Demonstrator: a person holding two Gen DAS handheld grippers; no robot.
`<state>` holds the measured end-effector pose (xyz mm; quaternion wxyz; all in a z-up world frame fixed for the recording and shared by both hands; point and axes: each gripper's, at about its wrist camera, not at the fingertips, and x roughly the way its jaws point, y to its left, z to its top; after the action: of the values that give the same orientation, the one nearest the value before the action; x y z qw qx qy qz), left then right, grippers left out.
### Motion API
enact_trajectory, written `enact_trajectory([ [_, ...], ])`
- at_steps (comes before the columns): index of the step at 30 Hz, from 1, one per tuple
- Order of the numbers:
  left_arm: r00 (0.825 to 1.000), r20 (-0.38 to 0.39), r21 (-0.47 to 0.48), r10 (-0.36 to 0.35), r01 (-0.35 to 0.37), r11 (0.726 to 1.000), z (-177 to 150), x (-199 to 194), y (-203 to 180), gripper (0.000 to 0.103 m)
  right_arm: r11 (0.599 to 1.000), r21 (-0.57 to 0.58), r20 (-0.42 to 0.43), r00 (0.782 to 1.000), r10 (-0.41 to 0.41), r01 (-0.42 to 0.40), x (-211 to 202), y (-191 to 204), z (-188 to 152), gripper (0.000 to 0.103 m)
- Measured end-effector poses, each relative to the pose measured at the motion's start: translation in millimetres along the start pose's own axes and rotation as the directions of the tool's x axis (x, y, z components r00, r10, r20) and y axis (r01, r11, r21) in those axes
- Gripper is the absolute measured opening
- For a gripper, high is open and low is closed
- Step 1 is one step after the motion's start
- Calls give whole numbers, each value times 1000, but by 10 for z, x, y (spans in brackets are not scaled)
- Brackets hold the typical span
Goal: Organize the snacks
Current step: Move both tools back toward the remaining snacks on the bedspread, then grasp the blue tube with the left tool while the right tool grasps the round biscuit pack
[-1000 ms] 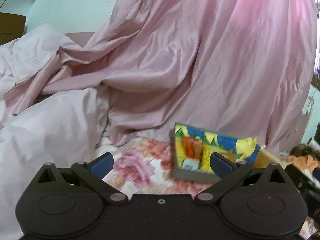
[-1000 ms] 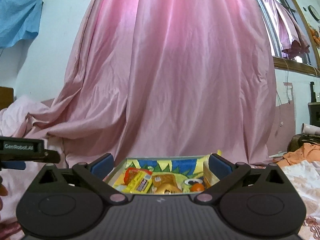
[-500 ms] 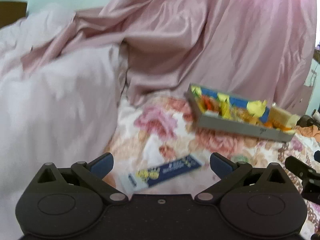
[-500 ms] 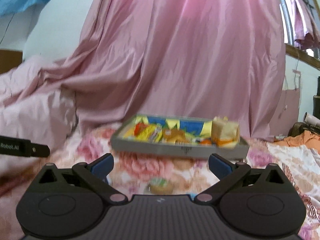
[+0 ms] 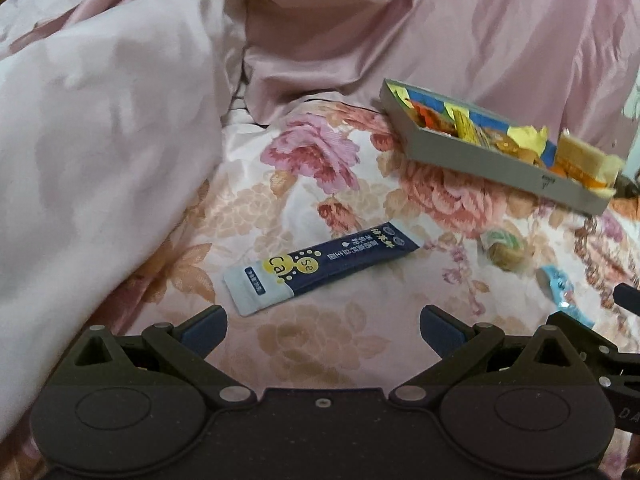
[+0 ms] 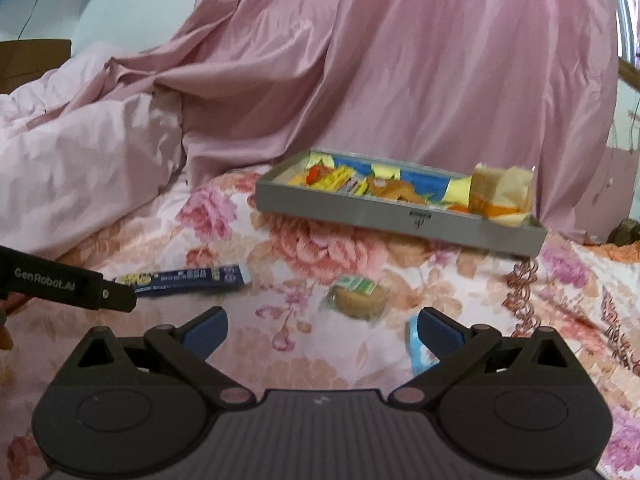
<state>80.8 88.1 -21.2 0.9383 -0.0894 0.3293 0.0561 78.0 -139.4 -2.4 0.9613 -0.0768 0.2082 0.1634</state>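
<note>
Both the left gripper (image 5: 322,330) and right gripper (image 6: 322,330) gape wide, holding nothing. The blue sachet (image 5: 320,266) lies flat mid-frame, the grey tray (image 6: 400,216) upper right; pinching such a thin packet risks snagging the floral bedspread (image 5: 320,344) instead

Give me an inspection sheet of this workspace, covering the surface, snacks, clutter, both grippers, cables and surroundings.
Surface: floral pink bedspread, rumpled.
Job's things: shallow grey cardboard tray part filled with wrapped snacks; long dark blue sachet with yellow print lying flat outside it; round brown biscuit in clear green-printed wrapper and small light blue packet also loose on the bedspread.
Clutter: bunched pale pink quilt at the left.
Grippers: left gripper open, empty, facing the sachet; right gripper open, empty, the blue packet beside its right finger.
Cables: nothing seen.
Surroundings: pink satin curtain behind the tray; pale wall; window edge at the right.
</note>
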Motion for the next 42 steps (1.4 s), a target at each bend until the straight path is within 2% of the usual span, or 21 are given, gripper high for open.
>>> enact_trajectory([
  [6,1000,27,117,8,-11,993,-1,76,-93,102,1000,-2,-65,998,7,-7,174,-22,-76,103],
  [13,999,54,196,-1,-9,981,124,241,-106,102,999,-18,-111,993,26,-29,390,-16,-65,103],
  [19,998,-13,262,-66,67,963,248,545,-52,102,999,-12,-154,987,37,-40,615,-43,-66,103],
  [27,997,-24,231,-71,75,970,385,785,73,102,998,9,-200,978,61,-60,764,-57,-176,103],
  [32,993,-64,222,-99,111,969,433,878,109,102,998,-6,-187,980,68,-70,941,-58,-57,103],
  [39,982,-115,195,-150,170,966,408,948,110,102,996,87,-153,987,42,-29,1259,-262,172,103],
  [42,979,-125,186,-160,182,966,409,958,112,102,994,111,-167,986,30,-11,1424,-339,221,103],
])
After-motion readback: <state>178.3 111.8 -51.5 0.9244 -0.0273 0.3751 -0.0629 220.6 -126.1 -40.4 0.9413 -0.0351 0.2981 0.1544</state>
